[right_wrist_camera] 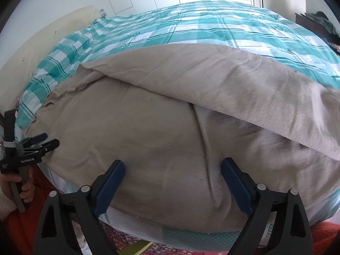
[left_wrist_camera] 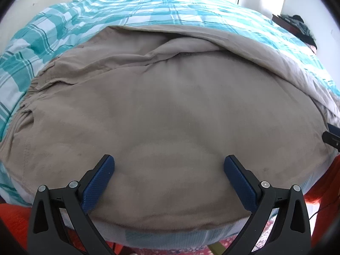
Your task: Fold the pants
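Beige pants lie flat on the bed by its near edge, the gathered waistband at the left in the left wrist view. One leg lies folded over along the far side, its edge running to the right. My left gripper is open and empty, hovering just over the near part of the pants. My right gripper is open and empty over the leg part. The left gripper also shows at the left edge of the right wrist view, and the right gripper's tip at the right edge of the left wrist view.
The bed has a teal and white checked cover. A cream headboard stands at the left. Dark clothes lie on a stand at the far right. An orange blanket and a patterned rug lie below the bed edge.
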A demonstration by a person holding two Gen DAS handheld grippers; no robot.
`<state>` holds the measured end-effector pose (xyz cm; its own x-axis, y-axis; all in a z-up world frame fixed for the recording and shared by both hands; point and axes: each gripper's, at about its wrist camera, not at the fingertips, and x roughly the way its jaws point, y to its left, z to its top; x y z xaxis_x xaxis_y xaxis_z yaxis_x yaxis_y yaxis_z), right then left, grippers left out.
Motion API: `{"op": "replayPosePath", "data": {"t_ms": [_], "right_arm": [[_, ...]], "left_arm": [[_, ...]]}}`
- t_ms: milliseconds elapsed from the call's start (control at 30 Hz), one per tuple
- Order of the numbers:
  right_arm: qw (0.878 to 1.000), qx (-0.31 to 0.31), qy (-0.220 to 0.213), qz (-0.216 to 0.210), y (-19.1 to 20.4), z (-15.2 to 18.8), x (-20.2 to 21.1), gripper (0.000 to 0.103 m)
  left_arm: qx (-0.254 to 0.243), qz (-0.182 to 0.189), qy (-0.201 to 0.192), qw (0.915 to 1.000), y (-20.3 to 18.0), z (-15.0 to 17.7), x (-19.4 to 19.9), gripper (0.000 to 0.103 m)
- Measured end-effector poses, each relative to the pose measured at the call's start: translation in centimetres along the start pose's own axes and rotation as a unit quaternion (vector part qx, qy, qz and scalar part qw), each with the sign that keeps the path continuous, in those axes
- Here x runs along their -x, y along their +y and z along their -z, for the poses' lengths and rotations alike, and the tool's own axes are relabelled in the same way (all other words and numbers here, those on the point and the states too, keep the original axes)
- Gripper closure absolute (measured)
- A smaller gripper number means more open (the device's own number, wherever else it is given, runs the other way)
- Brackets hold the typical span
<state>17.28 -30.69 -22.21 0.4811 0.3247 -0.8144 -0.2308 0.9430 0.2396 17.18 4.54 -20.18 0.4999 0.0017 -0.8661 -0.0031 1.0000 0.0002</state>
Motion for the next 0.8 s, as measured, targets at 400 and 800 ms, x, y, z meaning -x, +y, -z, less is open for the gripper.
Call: {"op": "replayPosePath", "data": {"t_ms": [400,800], "right_arm": [[0.999,-0.026,0.014,-0.028,-0.9,-0.3,0.2,0.004],[0.999,-0.025,-0.012,-0.026,-0.5,-0.1,1.2,0.002]], "left_arm": [[0.061,-0.009,-0.014,0.998,2.4,-0.3,4.8,0.001],[0.157,-0.023,-0.077,0.9844,8.4,0.5,4.7,0.001]]}}
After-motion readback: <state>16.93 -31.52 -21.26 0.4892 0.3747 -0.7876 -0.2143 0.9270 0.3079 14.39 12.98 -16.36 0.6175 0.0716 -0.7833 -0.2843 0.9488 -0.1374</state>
